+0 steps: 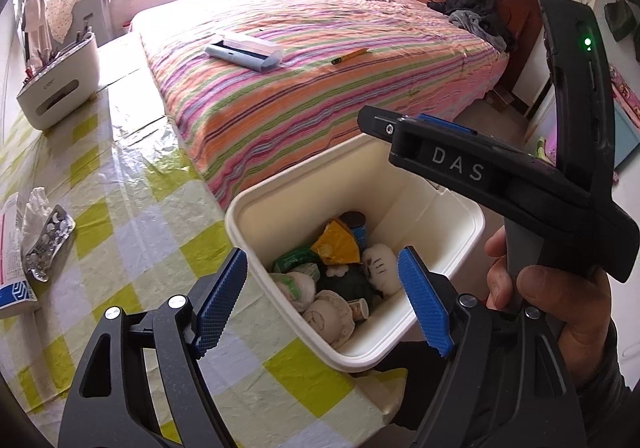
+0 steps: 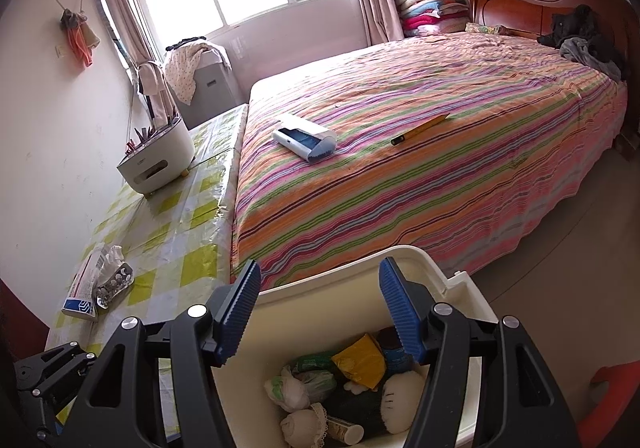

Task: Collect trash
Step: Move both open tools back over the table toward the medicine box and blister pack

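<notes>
A white trash bin (image 1: 436, 216) stands beside the checked table, between table and bed. It holds several pieces of trash: a yellow wrapper (image 1: 336, 242), green packets, white round items and a small dark can. The bin also shows in the right wrist view (image 2: 404, 260) with the yellow wrapper (image 2: 360, 362). My left gripper (image 1: 324, 304) is open and empty, just above the bin's near rim. My right gripper (image 2: 320, 312) is open and empty, above the bin's mouth; in the left wrist view its black body (image 1: 480, 168) hangs over the bin's far right side.
On the yellow-checked tablecloth (image 1: 132, 208) lie a crumpled tissue with a blister pack (image 1: 48, 240) and a medicine box (image 2: 82, 288). A white organiser (image 2: 160, 156) stands further back. The striped bed (image 2: 440, 152) holds a white case (image 2: 306, 138) and a yellow pen (image 2: 420, 129).
</notes>
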Action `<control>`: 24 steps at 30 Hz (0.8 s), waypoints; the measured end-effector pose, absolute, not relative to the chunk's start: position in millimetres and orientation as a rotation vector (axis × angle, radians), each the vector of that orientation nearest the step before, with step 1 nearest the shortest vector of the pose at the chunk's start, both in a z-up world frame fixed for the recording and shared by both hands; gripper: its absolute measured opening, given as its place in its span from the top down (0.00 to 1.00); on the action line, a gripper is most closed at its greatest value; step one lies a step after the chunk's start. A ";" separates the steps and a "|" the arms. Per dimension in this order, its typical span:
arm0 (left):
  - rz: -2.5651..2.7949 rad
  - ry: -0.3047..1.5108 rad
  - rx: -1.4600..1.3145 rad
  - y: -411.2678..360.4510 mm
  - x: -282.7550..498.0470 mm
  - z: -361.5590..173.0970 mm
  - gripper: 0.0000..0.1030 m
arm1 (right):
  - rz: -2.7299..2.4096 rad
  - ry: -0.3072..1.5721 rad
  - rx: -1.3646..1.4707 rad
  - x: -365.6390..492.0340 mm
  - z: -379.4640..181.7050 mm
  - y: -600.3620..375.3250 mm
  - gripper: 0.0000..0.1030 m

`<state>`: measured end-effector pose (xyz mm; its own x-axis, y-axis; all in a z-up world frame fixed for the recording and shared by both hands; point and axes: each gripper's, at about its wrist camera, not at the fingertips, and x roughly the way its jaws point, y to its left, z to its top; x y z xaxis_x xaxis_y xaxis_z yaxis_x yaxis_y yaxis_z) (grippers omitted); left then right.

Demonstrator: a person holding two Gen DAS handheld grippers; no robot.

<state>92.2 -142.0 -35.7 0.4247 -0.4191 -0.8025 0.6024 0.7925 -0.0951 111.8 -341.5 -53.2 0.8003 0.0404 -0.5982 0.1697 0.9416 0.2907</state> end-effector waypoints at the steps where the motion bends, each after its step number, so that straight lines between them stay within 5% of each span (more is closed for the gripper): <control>1: -0.641 0.934 0.217 -139.4 92.6 -34.3 0.25 | -0.068 0.642 0.343 112.4 -53.2 -340.1 0.42; 24: -0.409 0.901 0.094 -25.4 130.5 -9.3 0.23 | 0.048 0.704 0.309 154.6 -53.4 -259.3 0.39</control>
<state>130.5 -25.4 -9.3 0.5496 -0.3057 -0.7775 0.3836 0.9191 -0.0902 154.6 -259.3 -53.4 0.7632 0.1472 -0.6292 0.0600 0.9534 0.2957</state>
